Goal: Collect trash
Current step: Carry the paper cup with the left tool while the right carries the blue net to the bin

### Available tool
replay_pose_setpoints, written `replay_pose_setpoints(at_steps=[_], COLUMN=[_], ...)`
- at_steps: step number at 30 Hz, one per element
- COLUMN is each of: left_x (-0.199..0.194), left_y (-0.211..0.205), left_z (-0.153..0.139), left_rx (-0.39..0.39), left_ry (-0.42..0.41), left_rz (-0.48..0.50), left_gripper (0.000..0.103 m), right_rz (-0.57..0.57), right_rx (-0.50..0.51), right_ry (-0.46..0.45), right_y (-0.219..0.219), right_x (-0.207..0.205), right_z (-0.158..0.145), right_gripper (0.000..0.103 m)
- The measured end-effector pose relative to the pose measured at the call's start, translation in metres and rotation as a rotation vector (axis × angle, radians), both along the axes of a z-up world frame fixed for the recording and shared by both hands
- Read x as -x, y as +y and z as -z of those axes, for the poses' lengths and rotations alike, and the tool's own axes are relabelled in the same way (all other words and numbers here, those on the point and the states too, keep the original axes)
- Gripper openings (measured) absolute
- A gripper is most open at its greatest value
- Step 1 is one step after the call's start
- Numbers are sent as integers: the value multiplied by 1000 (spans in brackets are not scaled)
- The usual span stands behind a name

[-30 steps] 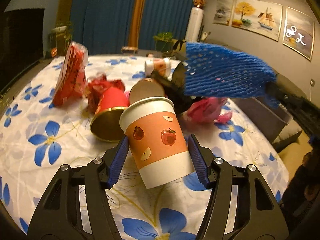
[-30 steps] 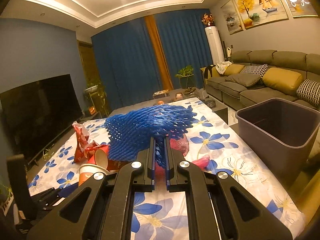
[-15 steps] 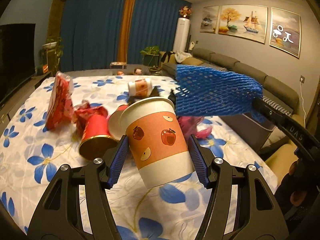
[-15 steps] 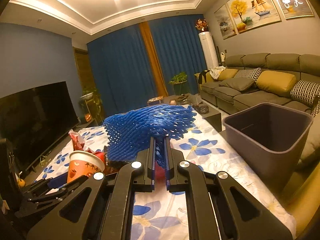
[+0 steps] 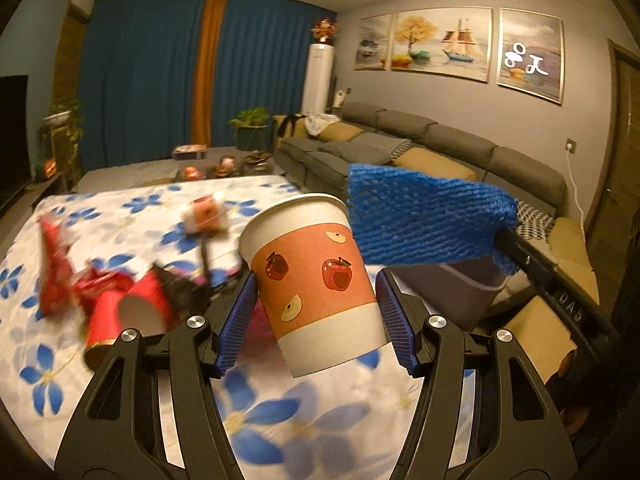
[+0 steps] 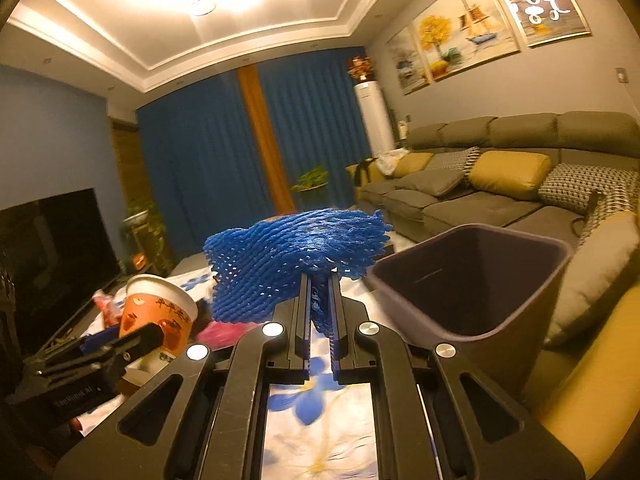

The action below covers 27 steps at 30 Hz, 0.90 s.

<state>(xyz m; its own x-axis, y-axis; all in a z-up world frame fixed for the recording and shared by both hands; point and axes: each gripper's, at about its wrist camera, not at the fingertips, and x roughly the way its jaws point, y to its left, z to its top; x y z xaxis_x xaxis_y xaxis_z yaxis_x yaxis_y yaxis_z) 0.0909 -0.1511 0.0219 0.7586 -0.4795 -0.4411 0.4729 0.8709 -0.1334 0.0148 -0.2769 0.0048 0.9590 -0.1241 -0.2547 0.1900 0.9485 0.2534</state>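
My left gripper [image 5: 316, 320] held a paper cup [image 5: 316, 280] between its blue pads, jaws about half spread and pressed on the cup's sides. The cup stood nearly upright, its long axis tipped a little to the left, open mouth up and away from me, base toward the camera. It hung clear above the flowered tablecloth [image 5: 44, 384].

My right gripper [image 6: 320, 312] was clamped almost fully closed on a blue foam net [image 6: 296, 256]. The net fanned out sideways past the fingertips, its long side lying roughly level and stretching left. In the left view the same net [image 5: 424, 220] sat just right of the cup's rim.

Both grippers pointed slightly downward over the table. The grey bin [image 6: 472, 280] stood just right of my right gripper, mouth open upward; from the left view the net and the right gripper hid most of it.

The red cup [image 5: 124, 316] lying on its side and the red wrappers [image 5: 56, 280] were smeared by blur, and I could not make out the dark thing beside them.
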Motion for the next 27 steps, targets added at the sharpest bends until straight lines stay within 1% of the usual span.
replay_pose_setpoints(at_steps=[3, 5, 9, 14, 20, 27], left_x=[-9, -12, -23, -38, -53, -63], left_y=[-29, -44, -87, -133, -162, -182], left_z=[-7, -9, -13, -10, -1, 10], left_rx=[11, 13, 17, 12, 1, -5], left_ry=[-4, -6, -5, 9, 28, 53], left_rz=[44, 65, 120, 182, 210, 237], left_gripper=[60, 60, 60, 60, 60, 60], right_rz=[69, 107, 198, 266, 301, 328], right_rx=[4, 4, 15, 17, 1, -8], right_ry=[-6, -11, -5, 6, 28, 47], right_y=[-24, -35, -61, -83, -104, -123], right_x=[3, 4, 6, 5, 0, -10], right_z=[-2, -2, -3, 2, 10, 13], right_gripper=[9, 9, 9, 9, 9, 9])
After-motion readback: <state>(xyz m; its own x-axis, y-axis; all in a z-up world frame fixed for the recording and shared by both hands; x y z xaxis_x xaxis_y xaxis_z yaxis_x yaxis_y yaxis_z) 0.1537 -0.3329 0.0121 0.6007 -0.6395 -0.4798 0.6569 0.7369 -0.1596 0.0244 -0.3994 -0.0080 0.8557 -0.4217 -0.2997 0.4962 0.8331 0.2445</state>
